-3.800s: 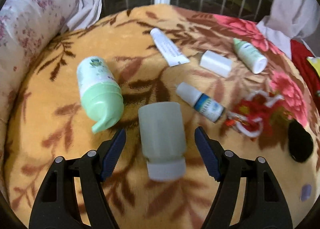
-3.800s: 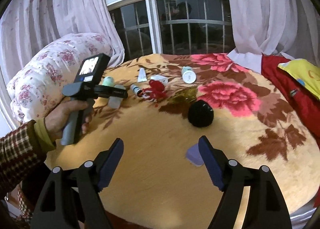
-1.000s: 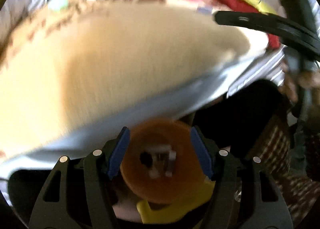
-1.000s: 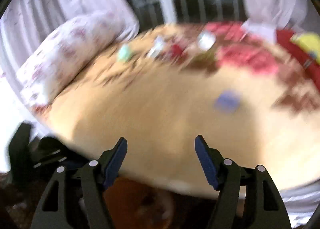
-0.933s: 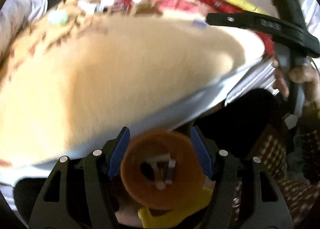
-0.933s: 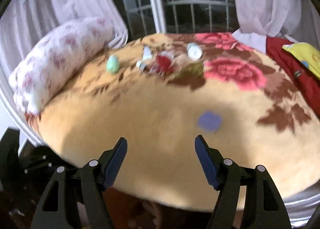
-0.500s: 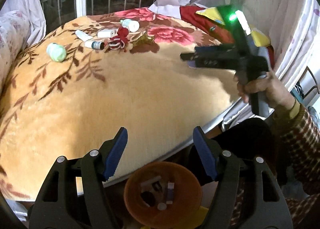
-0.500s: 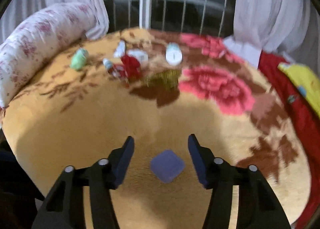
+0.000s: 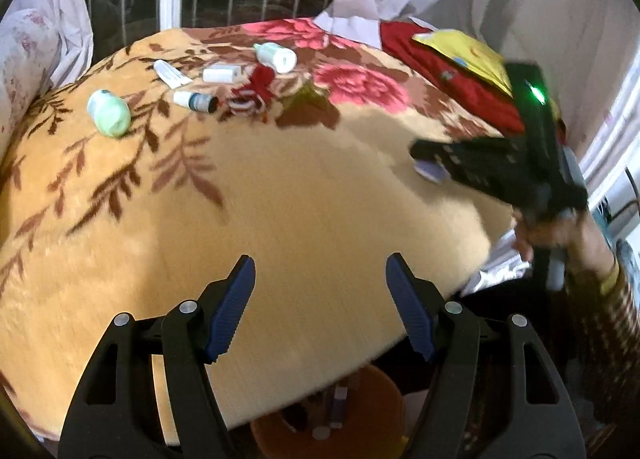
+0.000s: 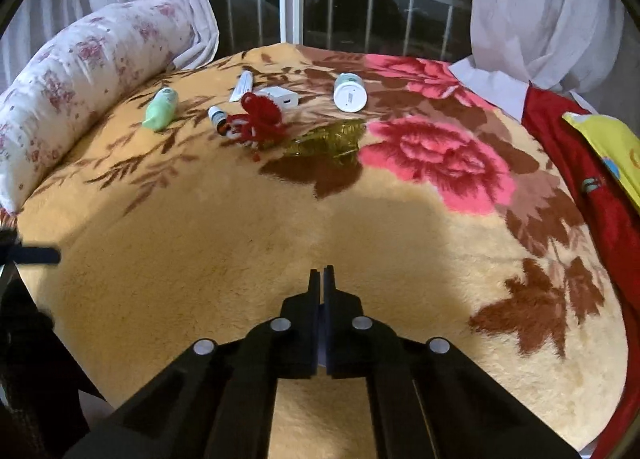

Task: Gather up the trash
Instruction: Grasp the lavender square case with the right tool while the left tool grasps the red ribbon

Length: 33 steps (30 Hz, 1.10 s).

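Shut go the right gripper's (image 10: 322, 273) 2 fingers, which stood wide a second ago. They are clenched on the purple scrap (image 9: 430, 174), which is near the front right edge of the blanket (image 9: 304, 199). From the right wrist only a pale sliver shows between the fingers. From the left wrist the scrap peeks out under the black tip. A hand (image 9: 560, 231) in a checked sleeve grips the handle, off the blanket's right edge.

Up comes the left gripper (image 9: 320, 271) from the bin (image 9: 376, 399). It is released, with nothing between its blue pads, and it hangs over the blanket's front edge. The orange bin sits on the floor below that edge with a few small bits inside, too blurred to name.

Over at the far left corner the rest lies in a loose bunch. The green bottle (image 9: 109, 113) is furthest left. Then come the tube (image 9: 170, 74), the dropper (image 9: 196, 101) and the white box (image 9: 222, 73). The red yarn (image 9: 256, 89) is just beside the dropper, and the white bottle (image 9: 276, 56) is behind it. A gold wrapper (image 10: 328, 141) lies near the yarn, towards the middle. The flowered pillow (image 10: 80, 71) runs along the left edge.
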{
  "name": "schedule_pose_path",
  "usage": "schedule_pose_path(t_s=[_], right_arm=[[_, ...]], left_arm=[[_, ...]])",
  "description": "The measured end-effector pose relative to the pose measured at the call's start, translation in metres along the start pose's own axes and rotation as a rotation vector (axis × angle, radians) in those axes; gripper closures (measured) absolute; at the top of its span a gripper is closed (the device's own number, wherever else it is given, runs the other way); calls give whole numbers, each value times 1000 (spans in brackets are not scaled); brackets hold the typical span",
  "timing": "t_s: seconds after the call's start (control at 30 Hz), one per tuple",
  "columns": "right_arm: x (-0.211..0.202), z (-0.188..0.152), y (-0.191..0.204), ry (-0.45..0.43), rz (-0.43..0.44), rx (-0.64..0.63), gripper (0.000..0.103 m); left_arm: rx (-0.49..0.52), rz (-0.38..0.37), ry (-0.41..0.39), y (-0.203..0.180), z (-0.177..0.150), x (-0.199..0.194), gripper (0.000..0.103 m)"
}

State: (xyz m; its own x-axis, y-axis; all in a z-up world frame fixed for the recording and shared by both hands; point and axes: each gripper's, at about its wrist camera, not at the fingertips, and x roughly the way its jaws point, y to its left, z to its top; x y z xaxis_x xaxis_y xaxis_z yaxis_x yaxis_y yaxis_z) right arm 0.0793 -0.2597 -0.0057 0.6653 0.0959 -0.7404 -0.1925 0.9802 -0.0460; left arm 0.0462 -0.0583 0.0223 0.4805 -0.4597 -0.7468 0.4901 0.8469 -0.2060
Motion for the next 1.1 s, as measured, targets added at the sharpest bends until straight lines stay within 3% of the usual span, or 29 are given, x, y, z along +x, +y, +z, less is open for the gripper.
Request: schedule_pose_path(t_s=[0.1,0.17,0.23,0.27,0.43,0.6,0.7,0.97,1.1], right_arm=[[4,-2,-5,9,39,18,101],[8,-4,-9,22,51,39,88],[8,-5,-12,18,26,43,60],[9,-6,-12,22,18,41,55],[7,-13,-18,27,7,43,47],[7,-20,-13,34,17,27,48],[12,-22,-9,40,30,6,69],[-18,-12,1,-58,31,14,69],[-36,-6,4,-110,48,23,69]], left_arm=[[-20,2,-29,5,14,-1,36],[-17,3,-40,4,18,-3,36],[-9,3,-40,2,20,-2,36],[-5,3,-39,1,20,-1,36],[6,-6,-15,-2,17,8,36],[15,-11,-2,-6,16,13,36],[16,-7,7,-8,18,16,36],[6,0,-8,1,42,27,36],[11,10,-101,10,79,41,36]])
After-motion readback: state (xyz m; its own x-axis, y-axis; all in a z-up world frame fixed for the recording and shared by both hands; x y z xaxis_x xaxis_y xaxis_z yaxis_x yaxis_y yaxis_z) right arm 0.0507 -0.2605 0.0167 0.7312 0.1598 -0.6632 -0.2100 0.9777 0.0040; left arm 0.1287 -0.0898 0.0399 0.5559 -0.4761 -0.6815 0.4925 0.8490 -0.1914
